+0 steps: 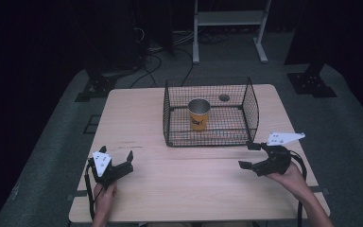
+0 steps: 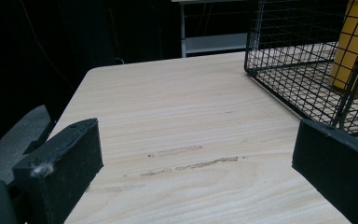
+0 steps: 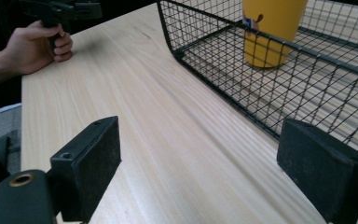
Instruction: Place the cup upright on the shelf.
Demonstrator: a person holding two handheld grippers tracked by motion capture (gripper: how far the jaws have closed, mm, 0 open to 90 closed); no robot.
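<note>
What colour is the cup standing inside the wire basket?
The cup is yellow-orange with a small dark print and a silvery inside; the high view shows it best.

Yellow cup (image 1: 199, 114) with shiny silver rim, black wire basket (image 1: 252, 109) of little squares, light wooden table (image 1: 137, 126), black grippers.

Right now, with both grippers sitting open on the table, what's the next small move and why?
Probably bring the right gripper forward and up over the wire basket's near rim toward the yellow cup. The cup stands upright inside the basket, untouched. Both grippers are open and holding nothing. The right one sits closer to the basket than the left gripper.
</note>
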